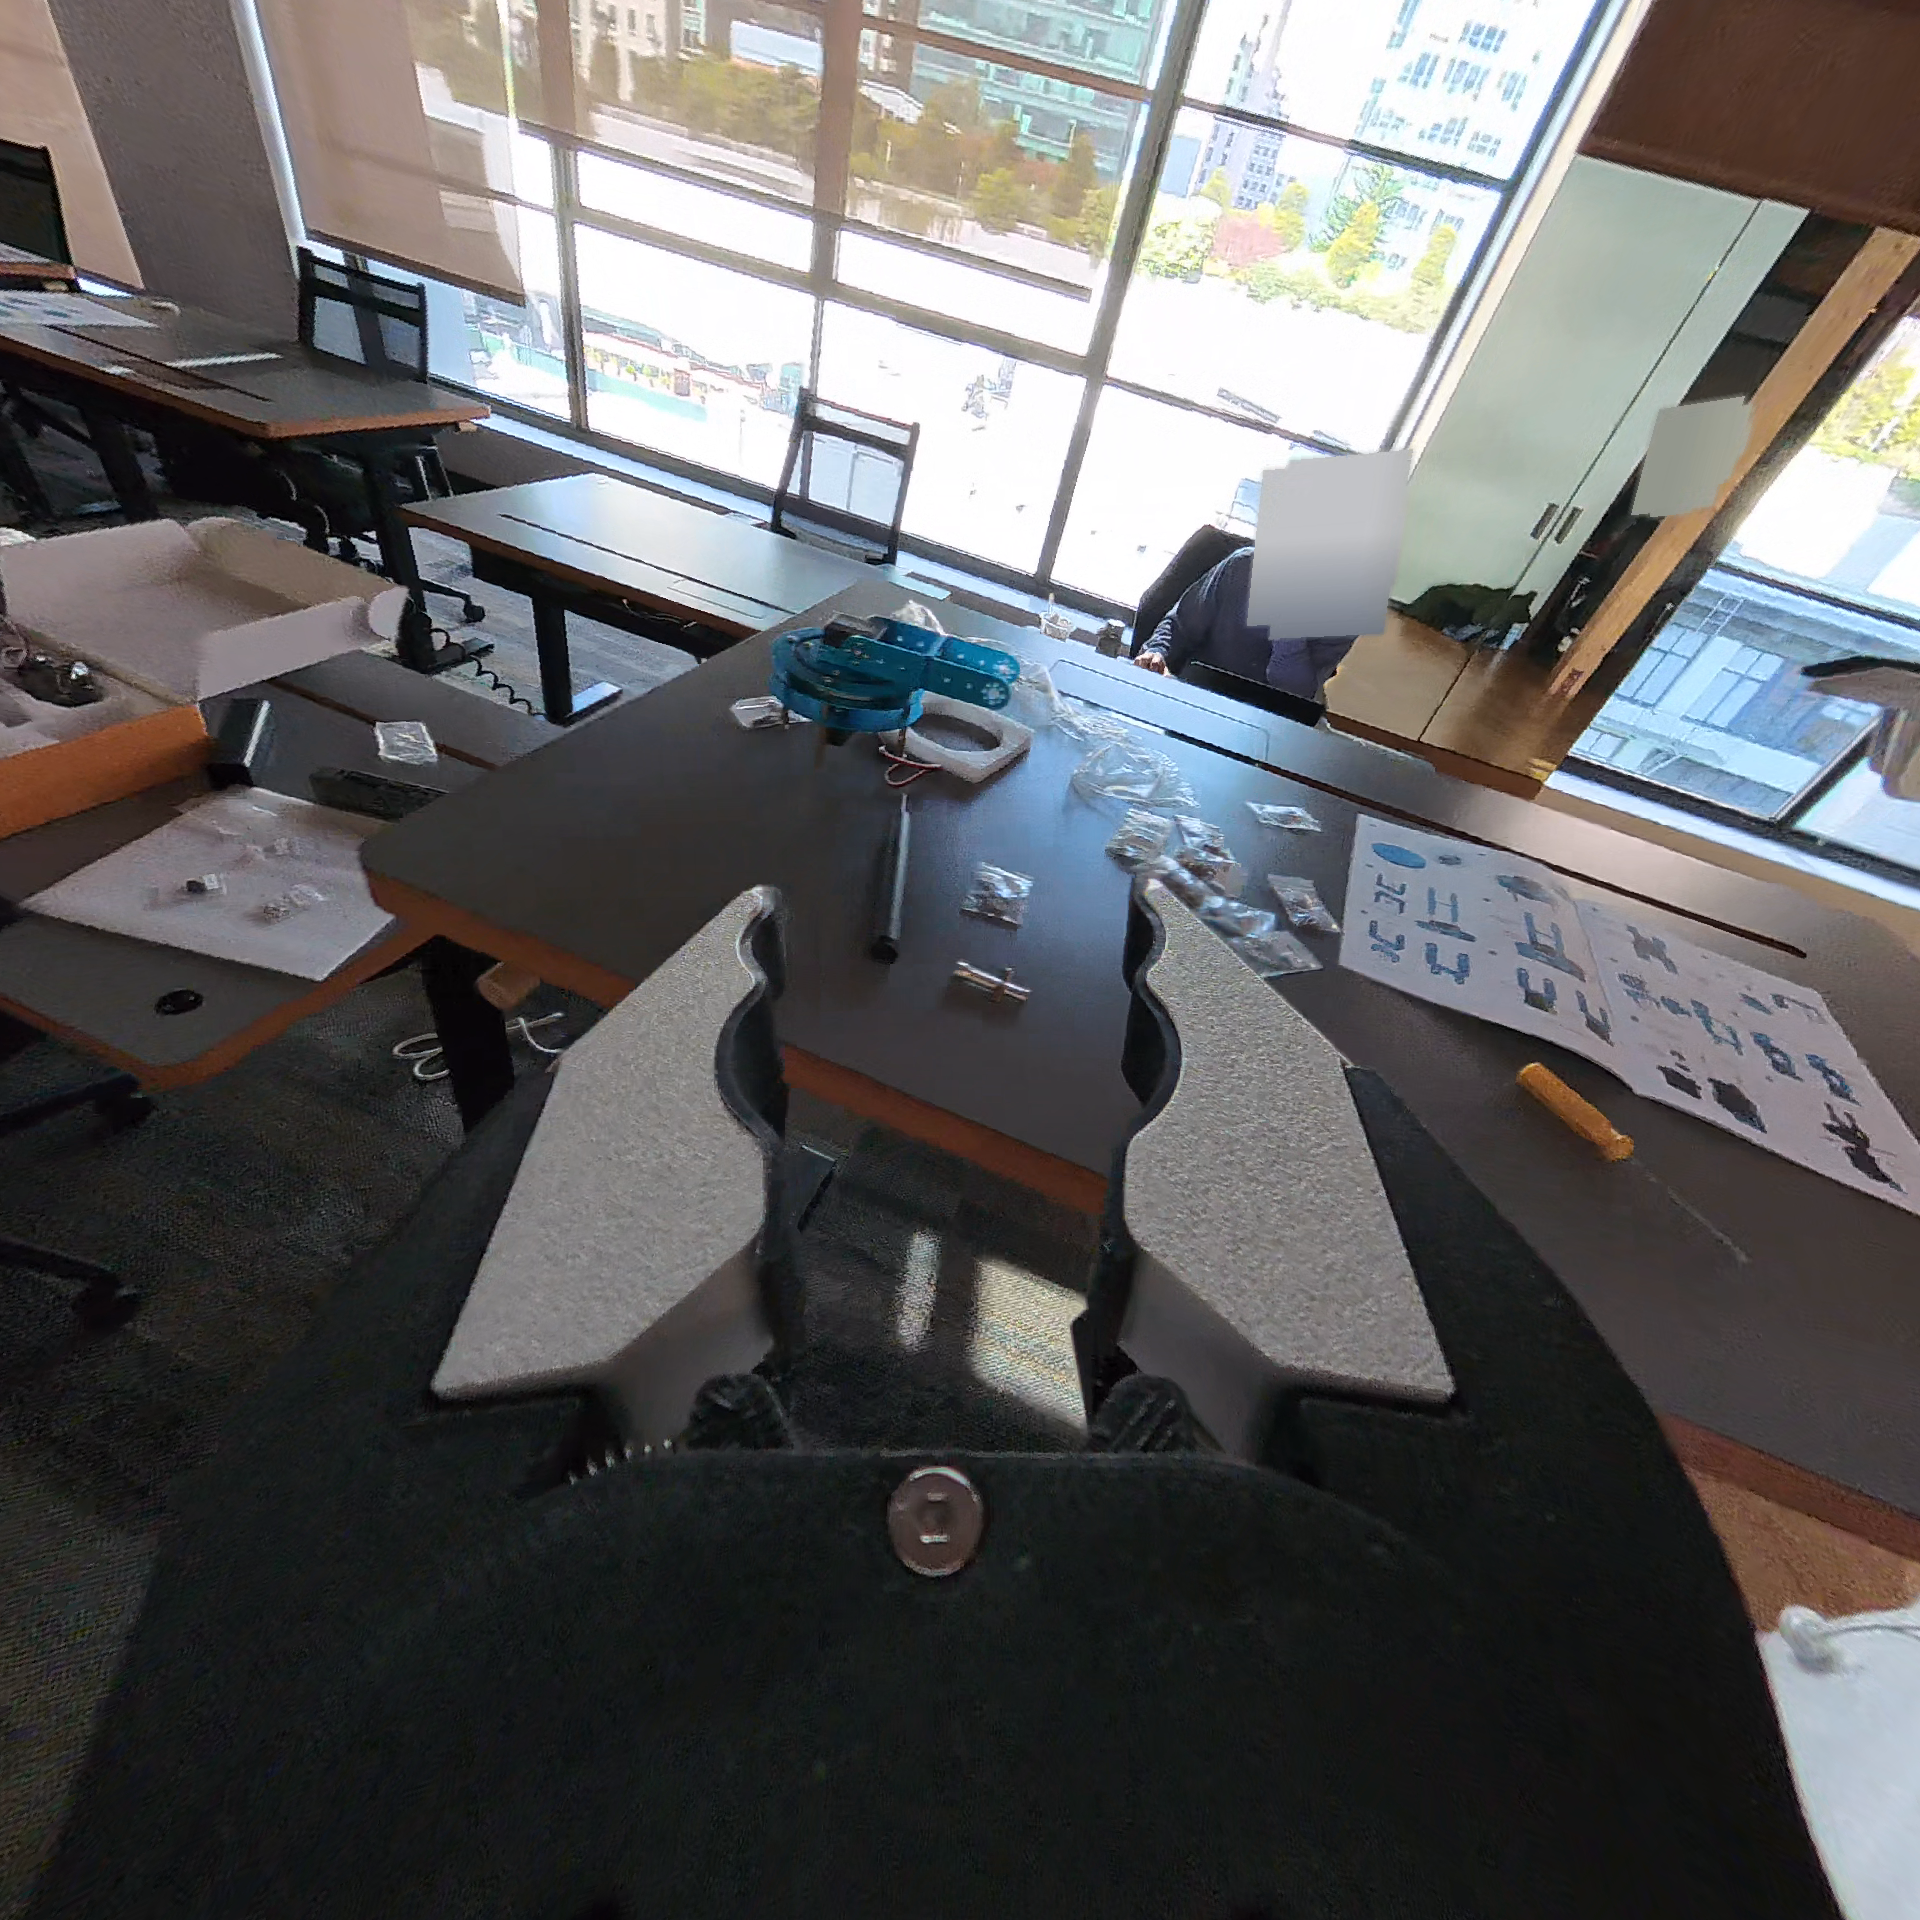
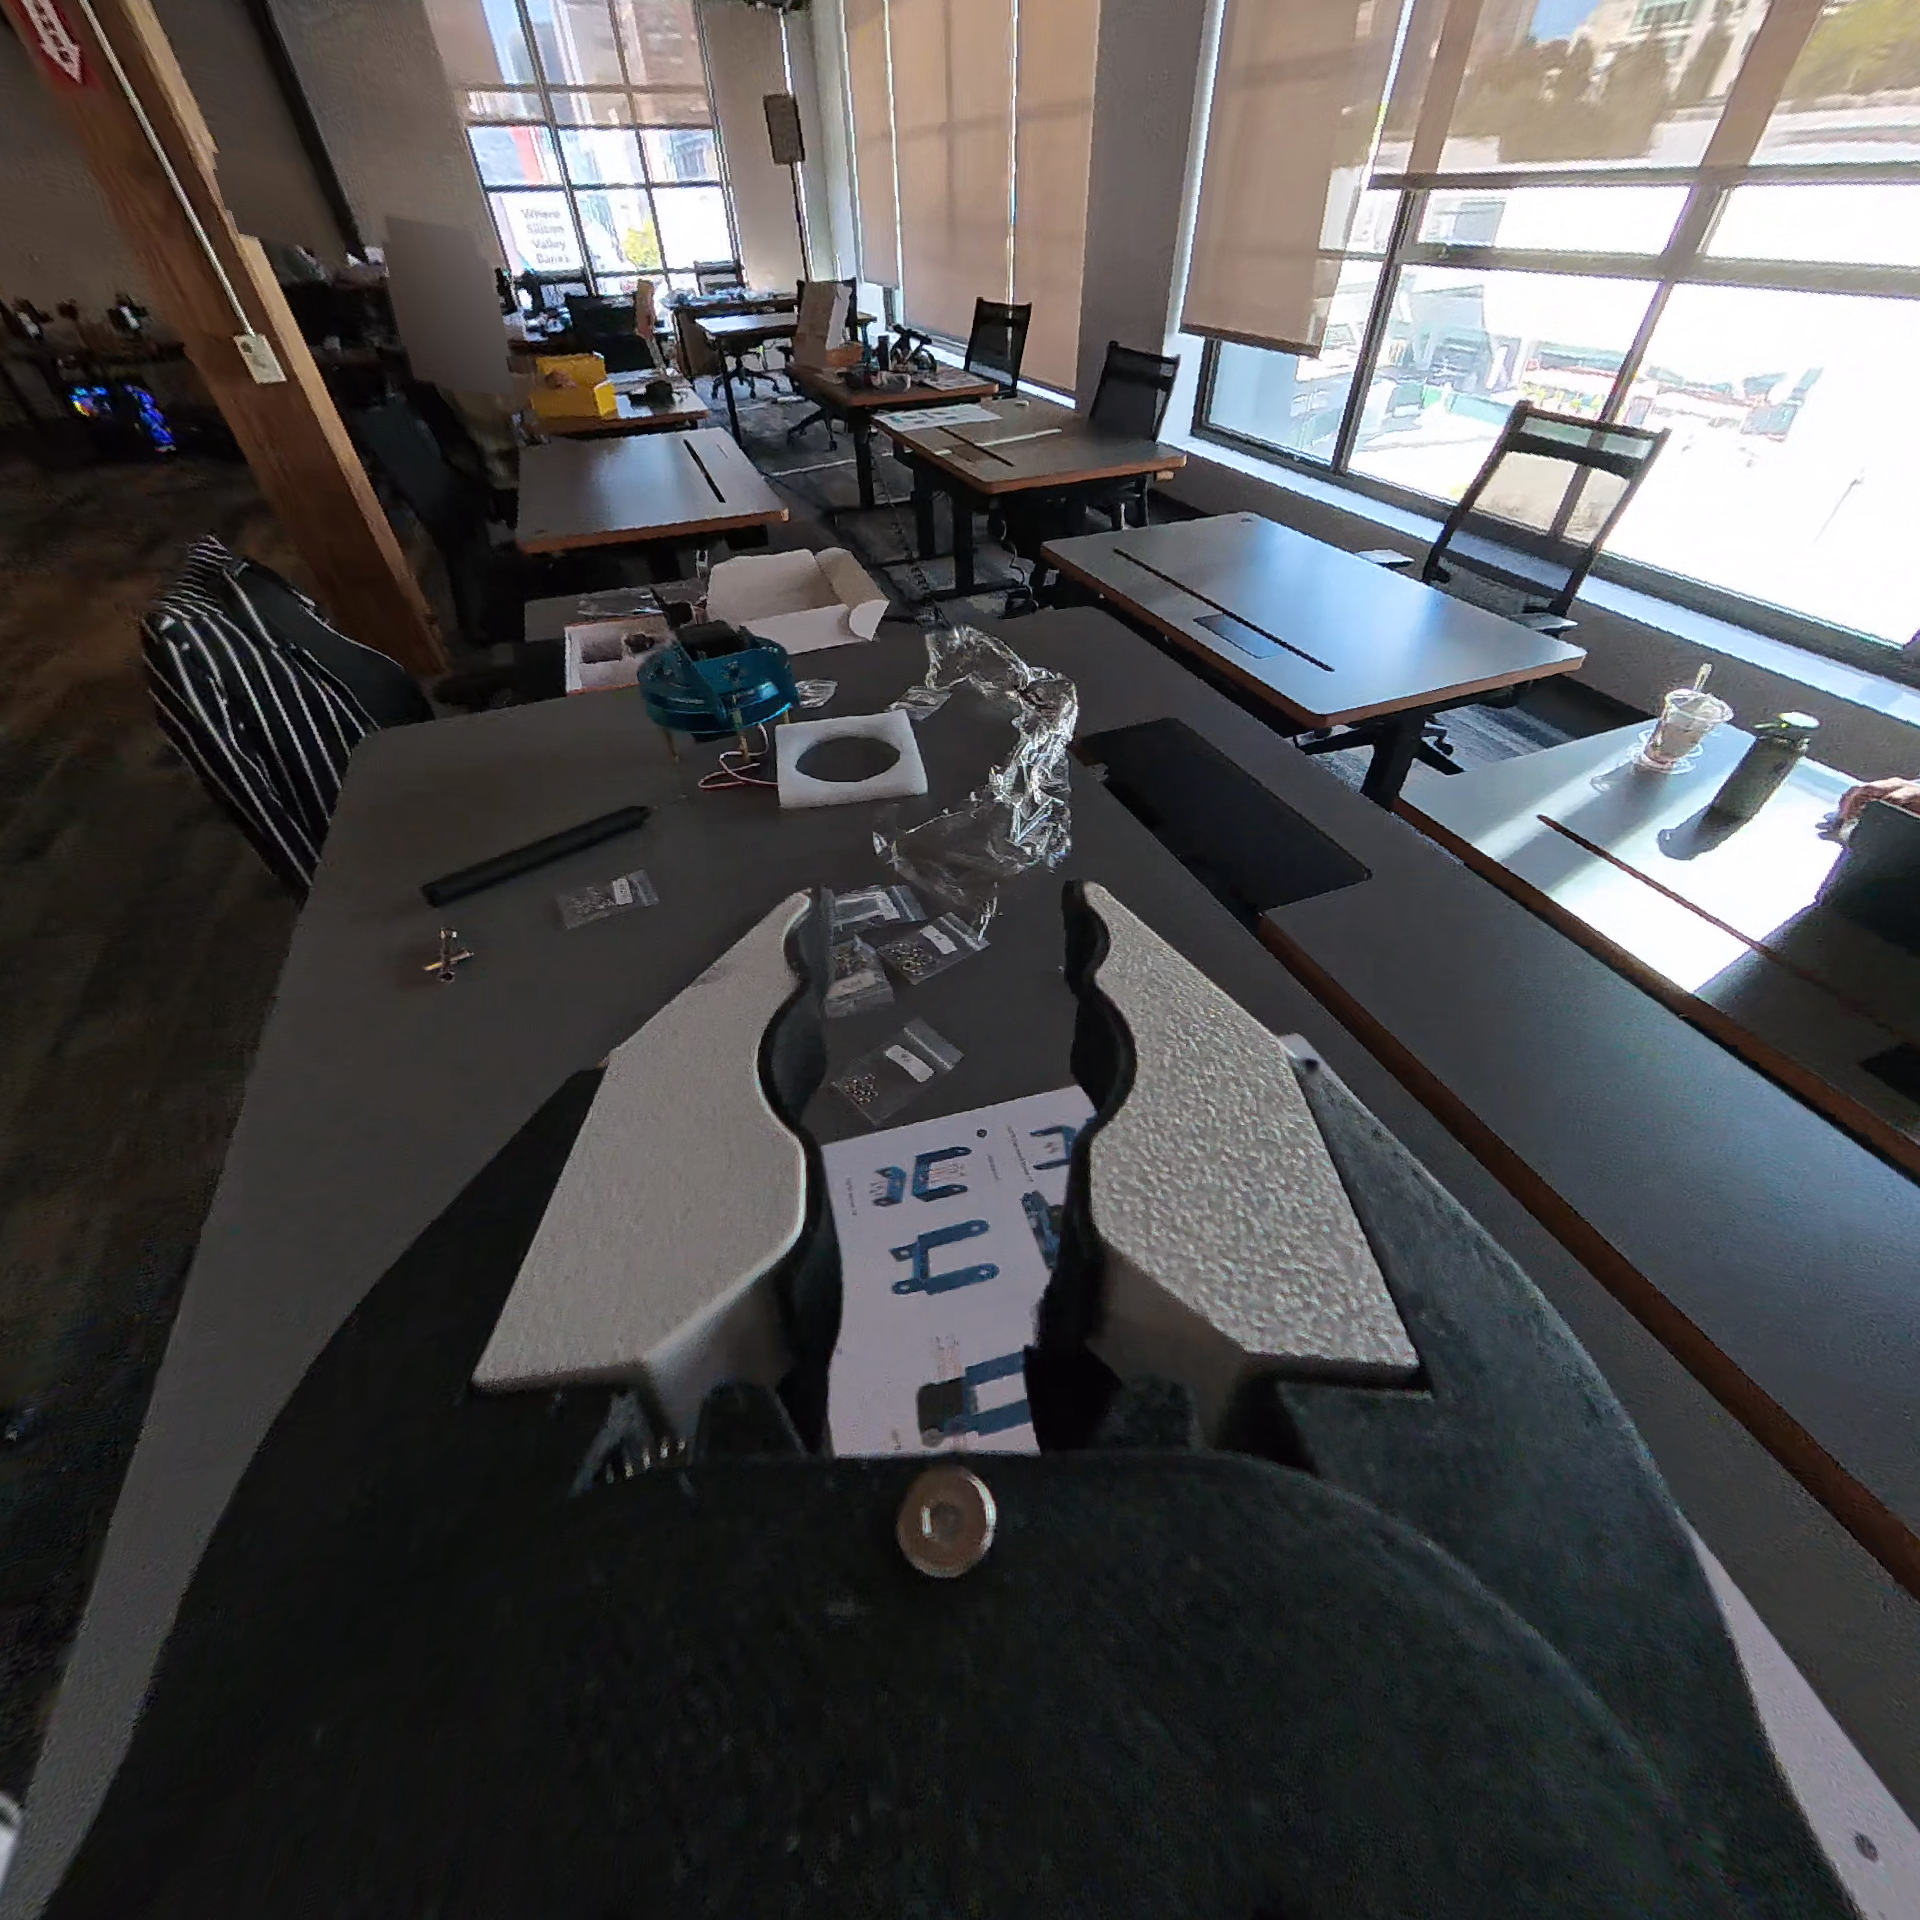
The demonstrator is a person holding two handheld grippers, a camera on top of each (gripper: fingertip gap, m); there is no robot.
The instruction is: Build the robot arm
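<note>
the left gripper [image 1: 951,935] hangs spread and empty above the near edge of the dark table [image 1: 644,831], nearest a small metal fitting [image 1: 990,982]. the right gripper [image 2: 935,935], also spread and empty, hovers over the printed sheet [image 2: 935,1278] and small parts bags [image 2: 902,1065] (light, slippery film by the look).

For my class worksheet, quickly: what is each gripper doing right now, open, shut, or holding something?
Left gripper: open, holding nothing, held off the edge of the dark table.
Right gripper: open, holding nothing, above the printed sheet and small parts bags.
</note>
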